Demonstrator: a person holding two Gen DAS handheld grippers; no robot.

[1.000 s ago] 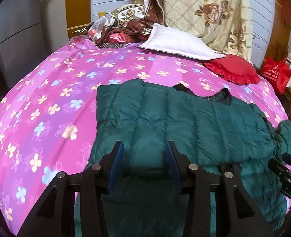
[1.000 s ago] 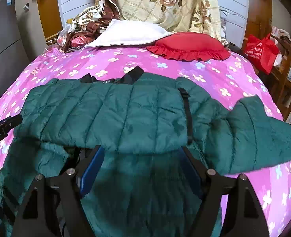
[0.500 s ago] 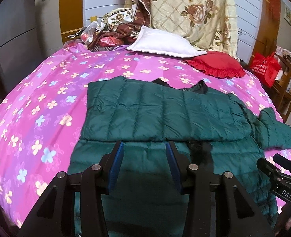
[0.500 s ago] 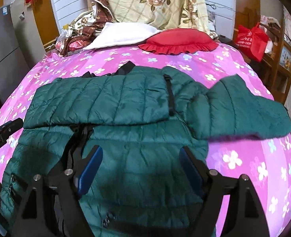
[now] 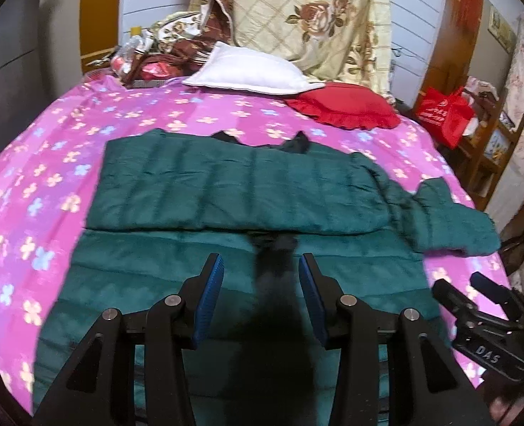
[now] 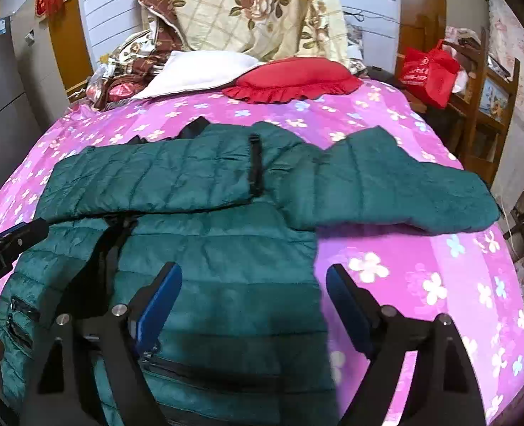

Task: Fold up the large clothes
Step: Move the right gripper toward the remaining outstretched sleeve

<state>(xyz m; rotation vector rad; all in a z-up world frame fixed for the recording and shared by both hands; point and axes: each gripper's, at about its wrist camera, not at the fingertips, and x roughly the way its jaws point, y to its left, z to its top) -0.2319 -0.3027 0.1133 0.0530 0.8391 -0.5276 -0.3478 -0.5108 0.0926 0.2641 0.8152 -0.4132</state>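
On the bed with the pink flowered sheet point(image 5: 41, 163), seen from the left wrist, a dark green quilted puffer jacket point(image 5: 226, 191) is lying spread out, one sleeve folded flat across its chest and the other sleeve point(image 5: 453, 220) sticking out toward the right edge of the bed. The left claw point(image 5: 260, 294) is hovering over the jacket's lower half with its blue-padded fingers point(image 5: 210, 294) standing apart, gripping nothing. A dark blurred strip is showing between them, too smeared to identify. Near the bed's right edge the right claw point(image 5: 475, 294) is poking into view. Behind the jacket, a white pillow point(image 5: 247, 74) and a red frilled cushion point(image 5: 347, 110) are sitting touching each other at the headboard, under a cream rose-patterned quilt point(image 5: 311, 25).

From the right wrist, the right claw point(image 6: 253, 305) is hanging wide apart over the jacket's point(image 6: 205, 248) right side, one finger point(image 6: 158, 301) above the green fabric and the other above bare sheet point(image 6: 421, 284), holding nothing. The folded sleeve's black cuff band point(image 6: 255, 167) is lying on the chest. A red shopping bag point(image 6: 428, 71) is standing beside the bed.
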